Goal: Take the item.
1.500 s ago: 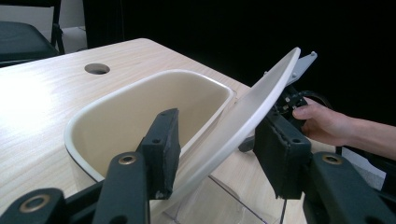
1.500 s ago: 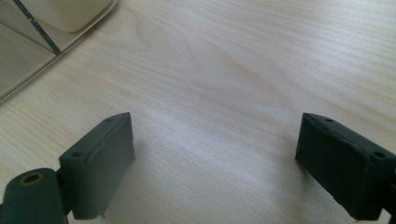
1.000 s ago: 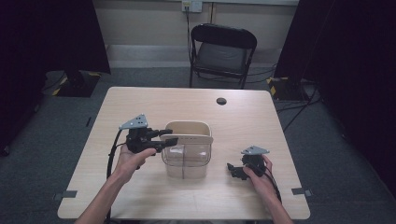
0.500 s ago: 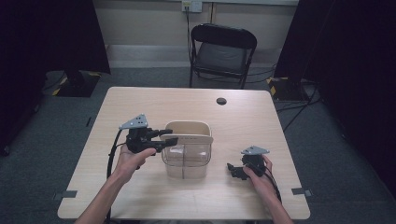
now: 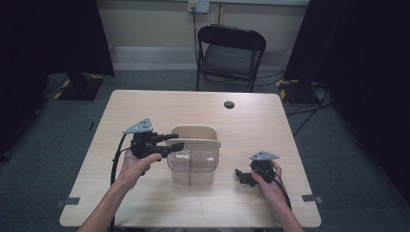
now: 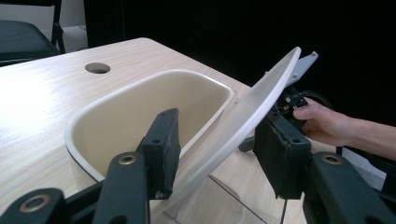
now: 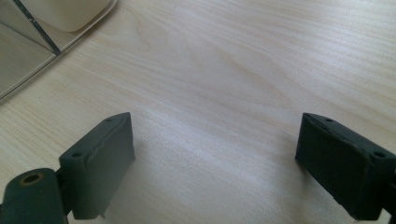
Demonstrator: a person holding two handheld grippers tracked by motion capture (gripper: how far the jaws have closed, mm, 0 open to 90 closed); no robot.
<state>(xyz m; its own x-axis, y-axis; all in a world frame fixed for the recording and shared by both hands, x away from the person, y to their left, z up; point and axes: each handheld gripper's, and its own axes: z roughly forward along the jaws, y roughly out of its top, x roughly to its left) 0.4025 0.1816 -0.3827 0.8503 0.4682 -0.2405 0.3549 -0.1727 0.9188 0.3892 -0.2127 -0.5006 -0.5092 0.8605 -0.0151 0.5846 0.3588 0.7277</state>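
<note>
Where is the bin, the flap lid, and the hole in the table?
bin (image 5: pixel 193 166): high view, clear front wall.
flap lid (image 6: pixel 247 116): left gripper view, tilted cream face.
hole (image 5: pixel 229 104): high view, its dark middle.

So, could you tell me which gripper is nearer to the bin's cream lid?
Left. The left gripper has its jaws around the tilted lid at the bin. The right gripper sits open on the table, off to the bin's right.
</note>
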